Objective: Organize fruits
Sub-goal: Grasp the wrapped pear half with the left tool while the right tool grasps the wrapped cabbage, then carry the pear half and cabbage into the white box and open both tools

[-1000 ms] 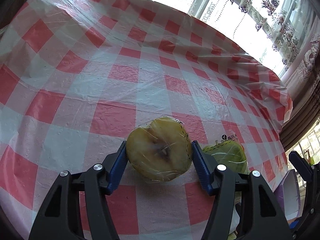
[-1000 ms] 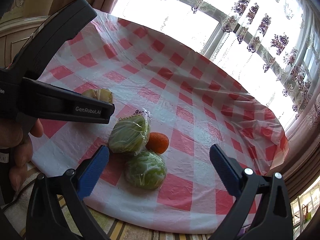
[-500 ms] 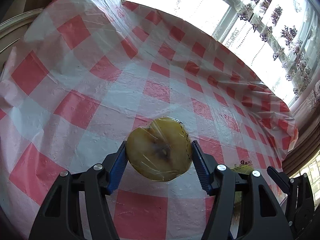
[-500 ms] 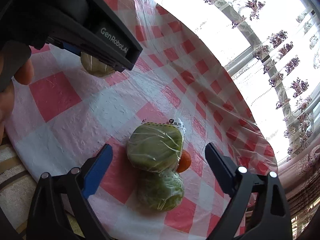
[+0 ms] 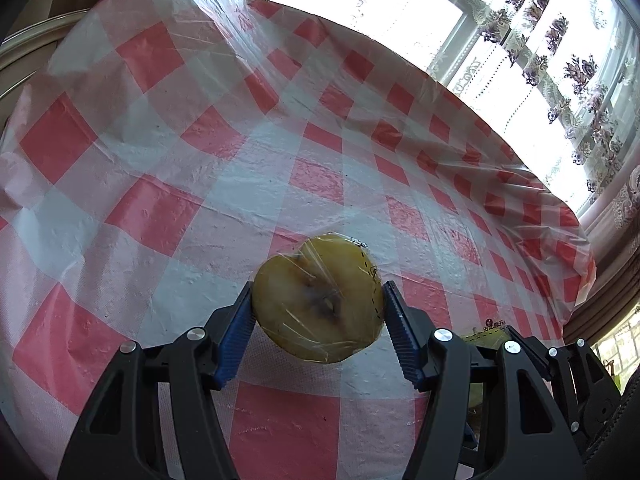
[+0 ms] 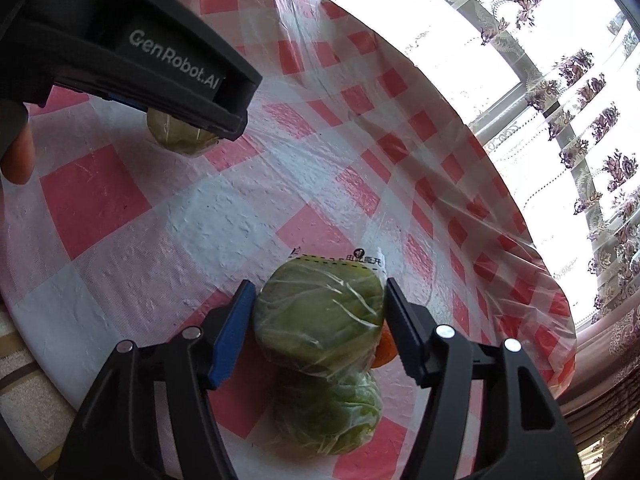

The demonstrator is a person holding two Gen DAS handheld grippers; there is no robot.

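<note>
Since a second ago my right gripper (image 6: 320, 320) has swung in and come down over the fruit pile, and its jaws have just been closing around the upper green wrapped fruit (image 6: 320, 320), which is now sitting between them. Both blue pads look to be meeting its wrap, the left pad (image 6: 232, 336) against one flank and the right pad at the other side. Directly beneath this gripper, nearer to me, a second green wrapped fruit (image 6: 330, 414) is lying on the surface (image 6: 224, 216), touching the first. A small orange fruit (image 6: 385, 350) is peeking out just behind the right jaw.

My left gripper (image 5: 318, 314) is gripping a yellow cut apple (image 5: 318, 314) in cling film, its cut face turned toward me, clamped between both blue pads and held above the red and white checked cloth. In the right wrist view that gripper (image 6: 132, 60) is off to the upper left of my right gripper, well apart from the green pile, with the apple (image 6: 180, 136) showing under it and fingertips of my left hand (image 6: 18, 152) at the frame's edge.
</note>
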